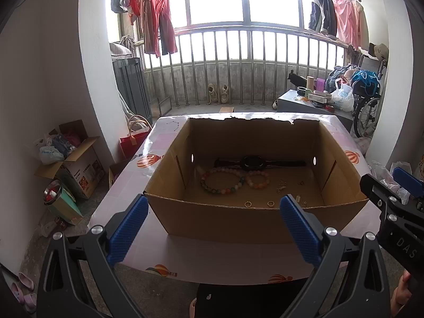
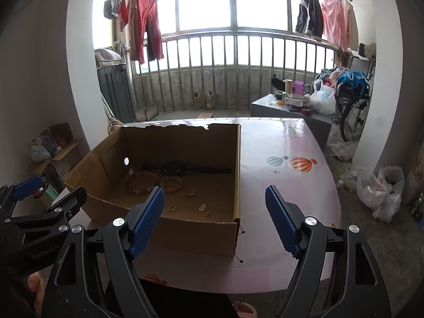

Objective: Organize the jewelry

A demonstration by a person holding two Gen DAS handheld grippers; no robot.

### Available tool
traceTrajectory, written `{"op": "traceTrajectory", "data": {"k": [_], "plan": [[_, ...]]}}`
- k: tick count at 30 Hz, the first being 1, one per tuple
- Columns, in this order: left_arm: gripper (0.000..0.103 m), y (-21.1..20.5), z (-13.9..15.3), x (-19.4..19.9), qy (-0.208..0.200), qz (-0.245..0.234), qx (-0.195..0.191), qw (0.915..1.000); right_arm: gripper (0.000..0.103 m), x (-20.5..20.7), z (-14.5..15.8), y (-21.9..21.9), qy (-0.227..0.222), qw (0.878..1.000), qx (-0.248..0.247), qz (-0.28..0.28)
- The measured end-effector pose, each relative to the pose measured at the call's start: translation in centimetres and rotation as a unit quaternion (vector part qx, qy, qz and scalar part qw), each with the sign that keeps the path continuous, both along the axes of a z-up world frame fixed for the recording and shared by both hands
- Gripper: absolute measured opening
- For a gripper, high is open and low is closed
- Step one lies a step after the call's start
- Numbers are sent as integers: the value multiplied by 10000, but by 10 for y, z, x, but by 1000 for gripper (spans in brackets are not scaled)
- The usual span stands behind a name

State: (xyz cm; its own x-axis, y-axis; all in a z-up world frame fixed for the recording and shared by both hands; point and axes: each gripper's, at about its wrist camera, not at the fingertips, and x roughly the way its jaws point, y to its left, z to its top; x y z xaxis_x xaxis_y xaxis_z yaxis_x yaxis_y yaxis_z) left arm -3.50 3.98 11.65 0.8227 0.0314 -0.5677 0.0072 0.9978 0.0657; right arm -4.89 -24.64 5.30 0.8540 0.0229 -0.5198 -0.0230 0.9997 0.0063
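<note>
Sitting on a table (image 2: 291, 137) covered with a pink balloon-print cloth, an open cardboard box (image 1: 254, 220) is seen holding a scatter of jewelry. A dark wristwatch (image 1: 254, 163) is laid flat along the far wall of the box, its strap stretched out to both sides. Just in front of it, two bead bracelets are placed side by side and touching: a larger one (image 1: 222, 181) of pale, green and reddish beads, and a smaller one (image 1: 258, 179) of orange and cream beads. Small gold rings (image 1: 247, 203) and other tiny metal pieces are strewn on the box floor nearer the front wall; what the smallest pieces are cannot be told.

The left gripper (image 1: 212, 228) is held before the front wall of the box, its blue-padded jaws spread wide with nothing between them. The right gripper (image 2: 214, 221) is positioned at the box's near right corner, its jaws likewise apart and clamped on nothing, one finger in front of the box and the other over bare tablecloth.

Laundry is seen hanging on a barred balcony behind, and a wheelchair (image 2: 352, 106) is parked at the right.
</note>
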Motion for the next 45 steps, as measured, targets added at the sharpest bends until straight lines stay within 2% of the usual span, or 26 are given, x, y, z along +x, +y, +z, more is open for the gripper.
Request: {"op": "traceTrajectory", "data": {"k": [14, 45], "plan": [[98, -2, 1, -1, 1, -10, 4, 10000, 74, 1, 0, 0, -27, 9999, -138, -74], [98, -3, 1, -2, 9, 0, 2, 10000, 74, 3, -2, -3, 13, 9999, -69, -102]]}}
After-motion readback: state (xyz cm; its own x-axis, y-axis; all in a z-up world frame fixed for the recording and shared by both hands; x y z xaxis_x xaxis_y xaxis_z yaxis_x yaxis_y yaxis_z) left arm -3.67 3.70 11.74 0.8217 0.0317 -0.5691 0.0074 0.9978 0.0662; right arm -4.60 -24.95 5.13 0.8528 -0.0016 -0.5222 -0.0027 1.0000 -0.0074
